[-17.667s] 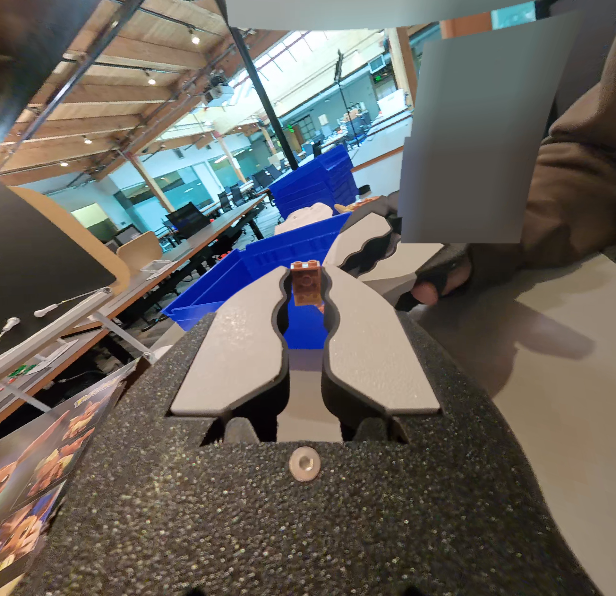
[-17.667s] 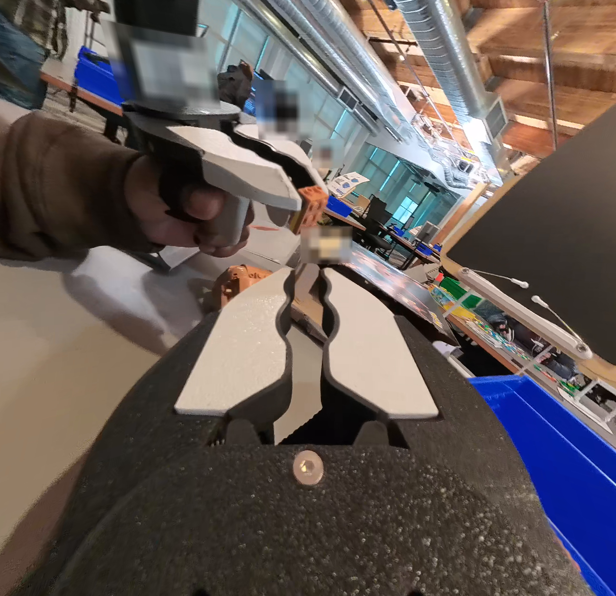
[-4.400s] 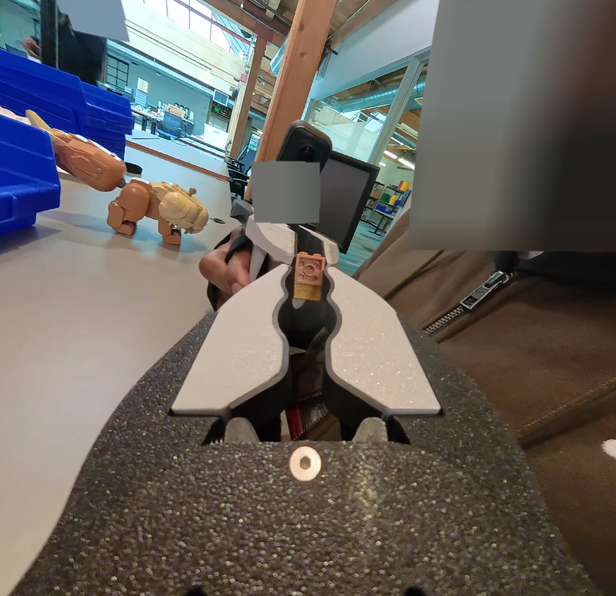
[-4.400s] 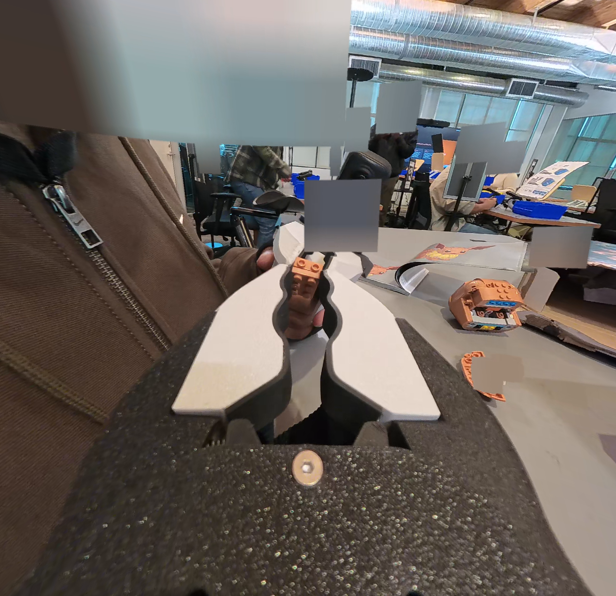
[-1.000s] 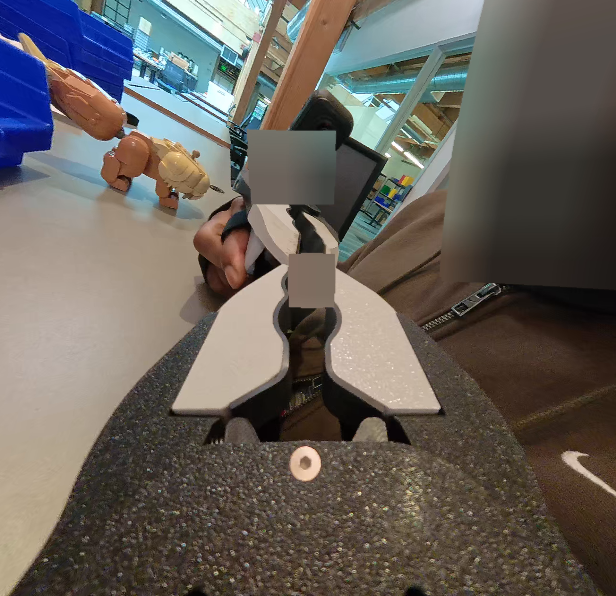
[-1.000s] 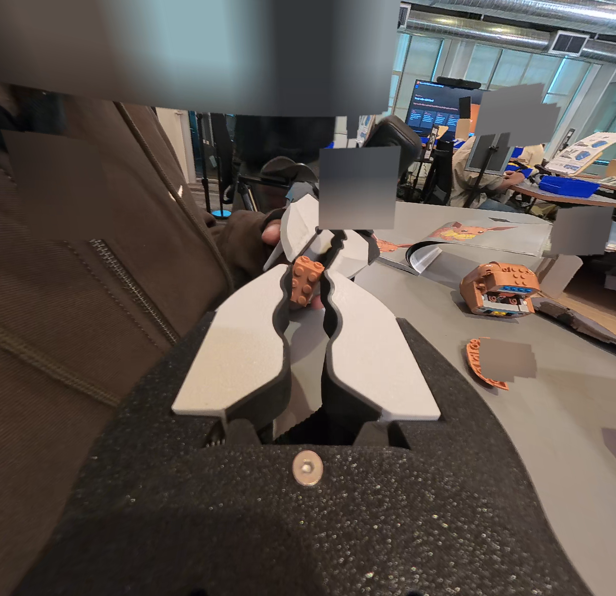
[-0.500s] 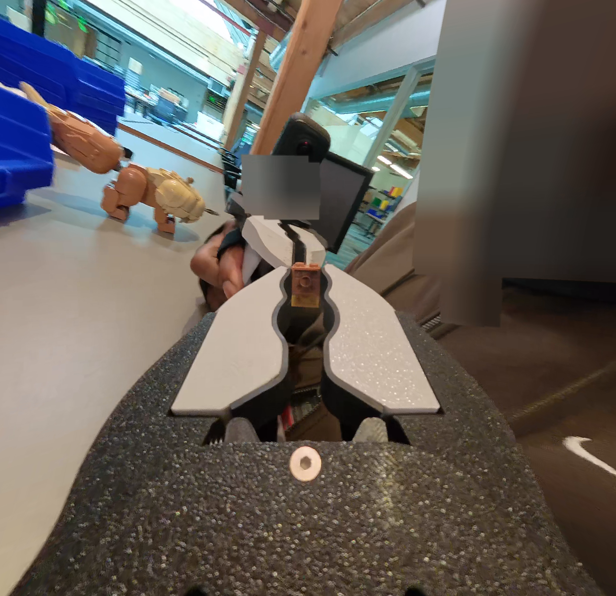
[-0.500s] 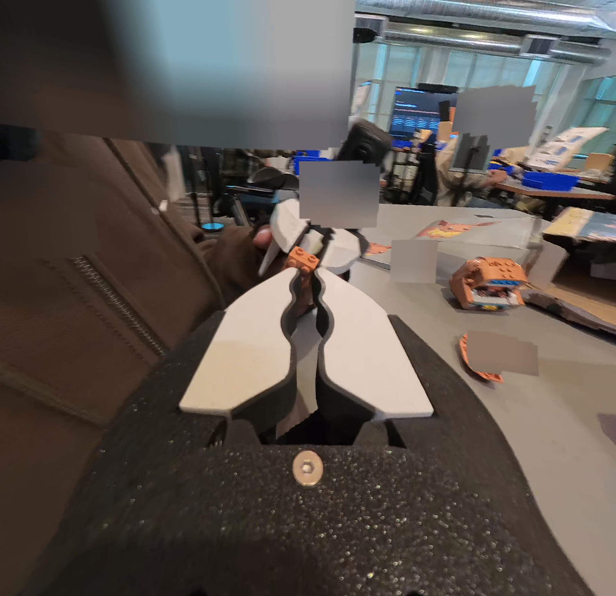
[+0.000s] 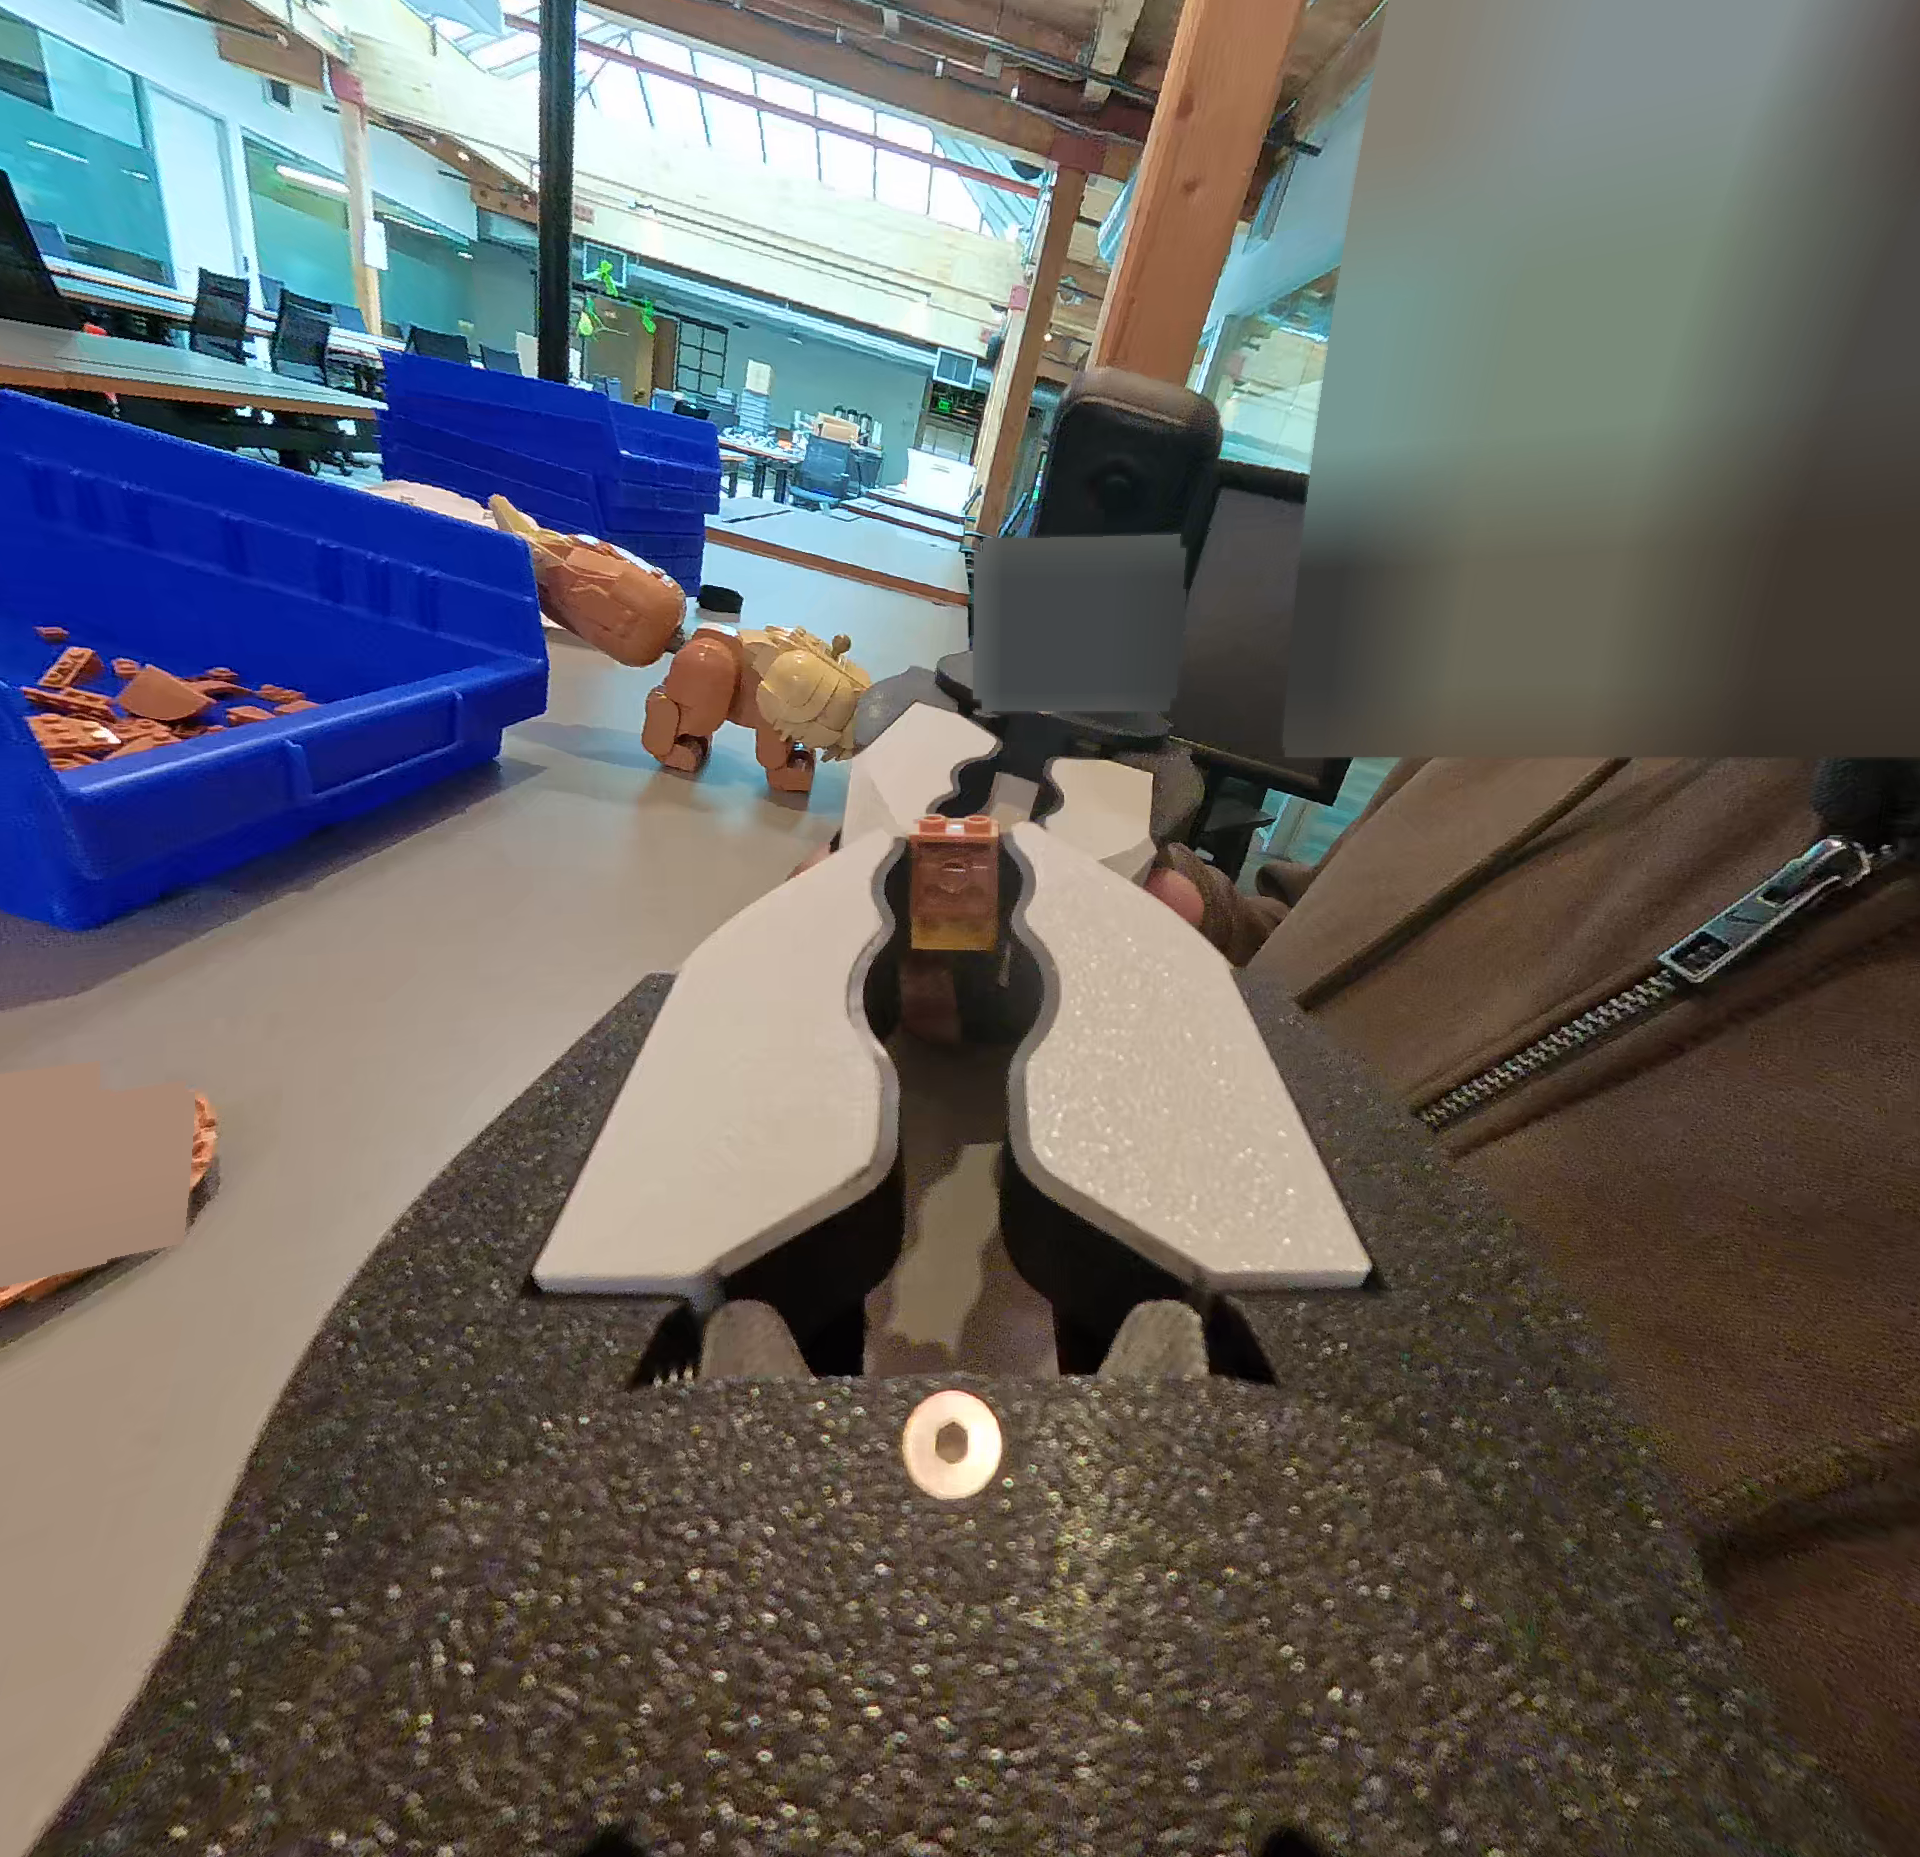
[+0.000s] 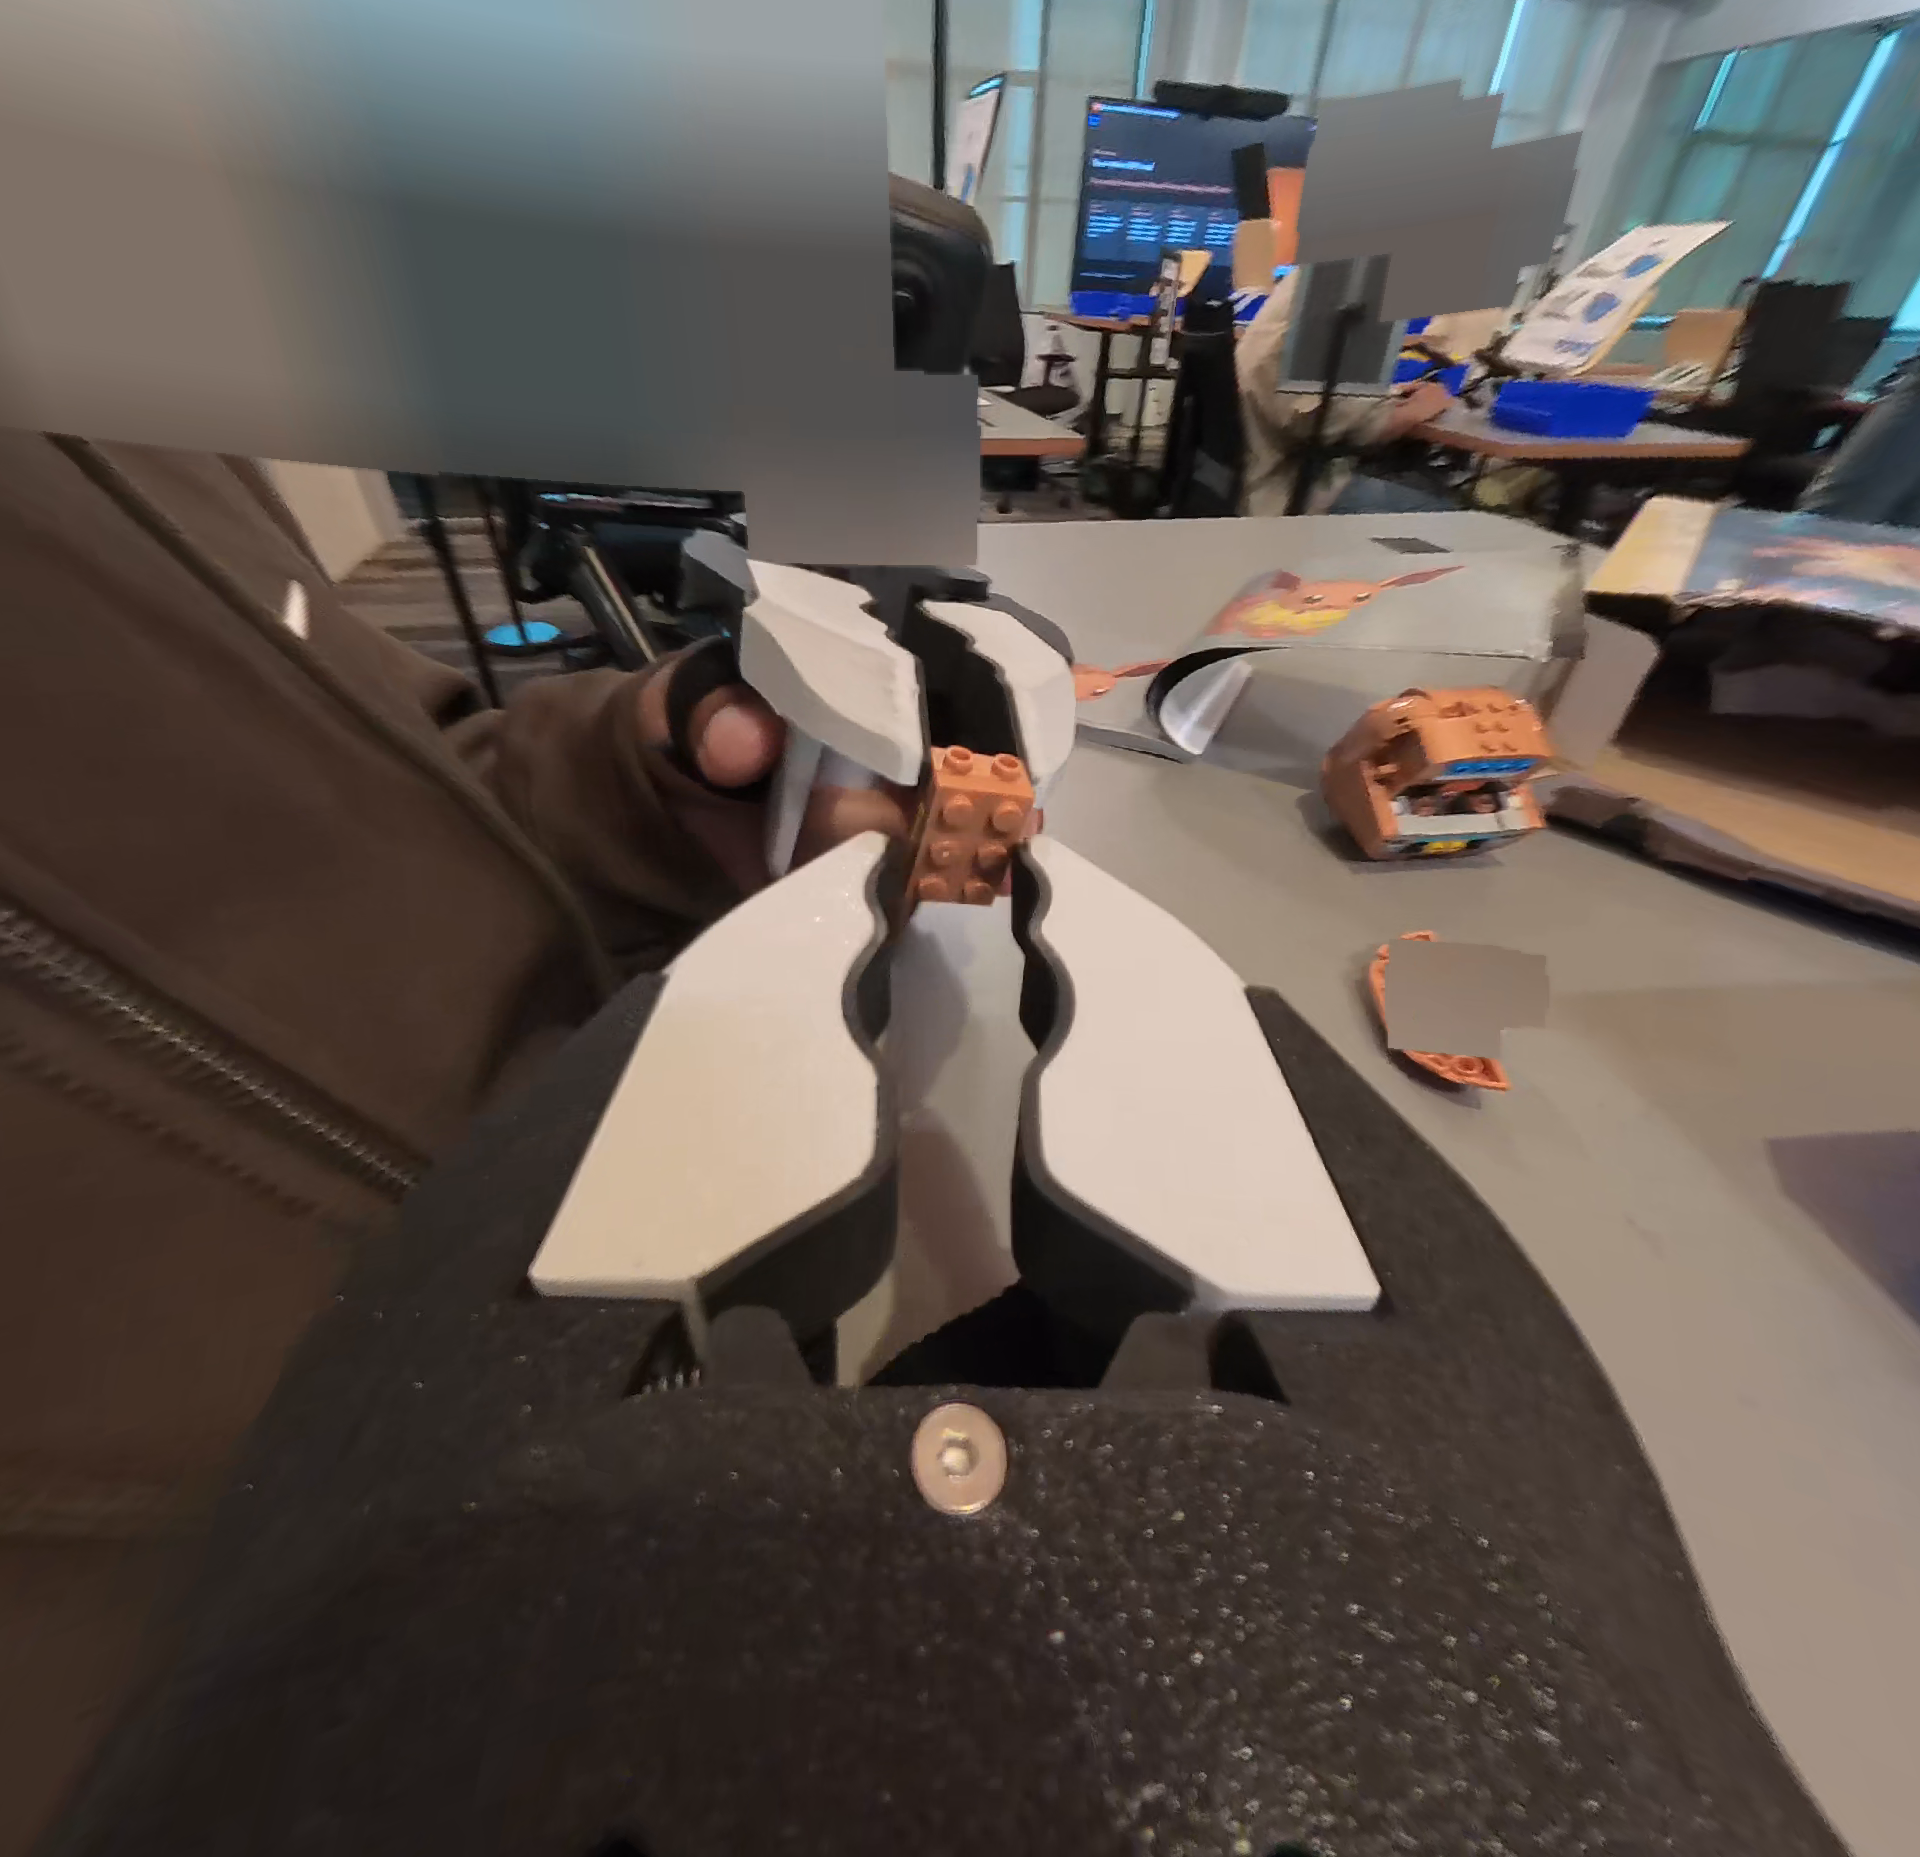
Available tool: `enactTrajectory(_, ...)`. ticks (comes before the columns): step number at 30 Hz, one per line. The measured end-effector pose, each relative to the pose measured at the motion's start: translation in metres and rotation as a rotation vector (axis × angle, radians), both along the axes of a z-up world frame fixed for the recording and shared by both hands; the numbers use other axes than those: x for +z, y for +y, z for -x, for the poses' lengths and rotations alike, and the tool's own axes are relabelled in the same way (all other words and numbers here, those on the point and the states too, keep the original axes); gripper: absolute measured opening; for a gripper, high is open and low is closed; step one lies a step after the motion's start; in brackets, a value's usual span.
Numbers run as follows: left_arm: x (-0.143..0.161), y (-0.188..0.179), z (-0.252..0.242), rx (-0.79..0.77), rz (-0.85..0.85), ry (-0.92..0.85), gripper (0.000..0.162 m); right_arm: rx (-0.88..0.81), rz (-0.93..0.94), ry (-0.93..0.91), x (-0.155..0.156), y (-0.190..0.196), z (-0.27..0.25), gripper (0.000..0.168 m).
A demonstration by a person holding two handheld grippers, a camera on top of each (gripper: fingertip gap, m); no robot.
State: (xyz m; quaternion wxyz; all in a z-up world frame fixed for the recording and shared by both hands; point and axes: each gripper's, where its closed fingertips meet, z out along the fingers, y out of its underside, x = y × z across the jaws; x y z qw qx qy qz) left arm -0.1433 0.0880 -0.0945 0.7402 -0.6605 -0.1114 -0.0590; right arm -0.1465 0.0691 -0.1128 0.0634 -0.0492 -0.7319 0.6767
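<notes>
My left gripper (image 9: 954, 851) is shut on a small brown brick (image 9: 952, 877) with studs on top and a yellow layer underneath. It is held above the grey table (image 9: 416, 976), close to a person's brown jacket (image 9: 1662, 1184). My right gripper (image 10: 956, 862) faces it tip to tip. In the right wrist view the same brick (image 10: 971, 820) sits between both pairs of tips, and the right jaws touch its two sides. The left gripper's fingers (image 10: 831, 685) hold its far end. A hand (image 10: 727, 747) grips the left handle.
A blue bin (image 9: 312, 758) of loose brown pieces stands at the left, with stacked blue bins (image 9: 551, 457) behind. A tan toy animal (image 9: 758, 706) stands beyond. A partly built orange model (image 10: 1434, 768), an open booklet (image 10: 1299, 612), a cardboard box (image 10: 1766, 799) and an orange curved piece (image 10: 1444, 1064) lie on the right. Left and right tips are no more than a few centimetres apart.
Both views have swung, and the blue bin now shows in the left view. The right jaws stand a little wider than half a second ago, with the brick now between their tips.
</notes>
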Motion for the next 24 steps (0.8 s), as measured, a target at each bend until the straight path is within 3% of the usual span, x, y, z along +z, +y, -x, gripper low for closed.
enactTrajectory(10,-0.006,-0.002,0.001,0.021,0.053,0.038,0.016,-0.080,-0.121,0.089,-0.009,-0.001,0.004,0.018)
enactTrajectory(14,-0.011,-0.001,-0.004,-0.008,0.099,0.079,0.029,-0.063,-0.126,0.078,-0.010,-0.001,0.003,0.018)
enactTrajectory(24,-0.011,0.000,-0.004,-0.005,0.112,0.141,0.016,-0.032,-0.134,0.076,-0.013,-0.001,-0.001,0.018)
